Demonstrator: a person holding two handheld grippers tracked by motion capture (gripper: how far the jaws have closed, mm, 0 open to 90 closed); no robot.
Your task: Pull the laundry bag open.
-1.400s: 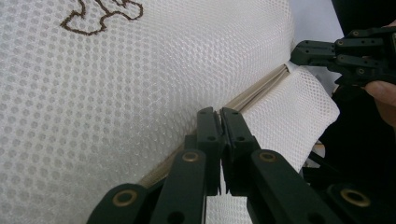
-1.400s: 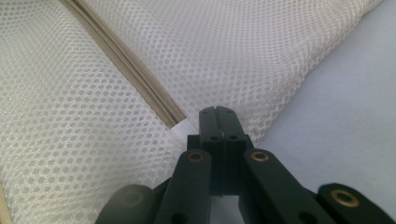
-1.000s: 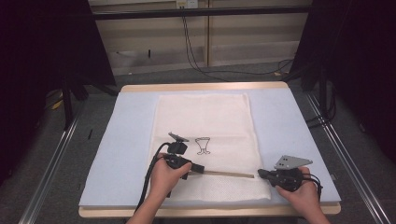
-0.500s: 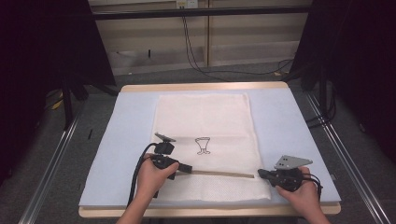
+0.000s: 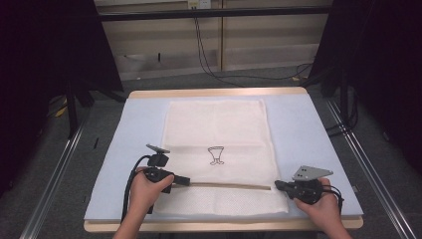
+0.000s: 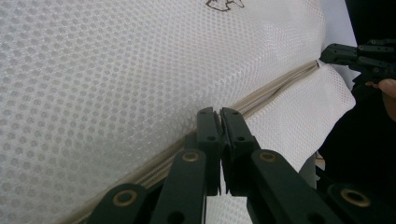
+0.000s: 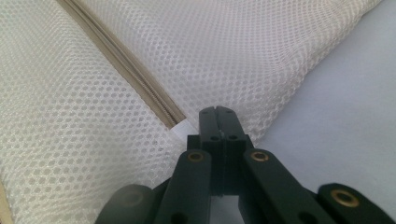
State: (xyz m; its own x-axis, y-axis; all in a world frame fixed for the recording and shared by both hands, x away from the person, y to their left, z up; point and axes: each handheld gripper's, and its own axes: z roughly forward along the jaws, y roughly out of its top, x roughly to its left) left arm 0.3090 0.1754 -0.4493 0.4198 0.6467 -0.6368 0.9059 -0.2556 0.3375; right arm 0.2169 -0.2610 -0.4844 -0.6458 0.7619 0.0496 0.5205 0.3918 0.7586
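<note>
We hold a mesh laundry bag [image 5: 216,149] at its zipper [image 5: 224,185].
Left gripper [image 5: 185,181] clenched on the zipper; right gripper [image 5: 277,185] clenched at its end — tabletop [image 5: 298,119] beneath.

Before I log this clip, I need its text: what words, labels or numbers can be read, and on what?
None can be read.
Mesh bag: one dark printed mark, a small cup-like drawing, not letters.
Wall plate at the top edge: too small to read.
</note>
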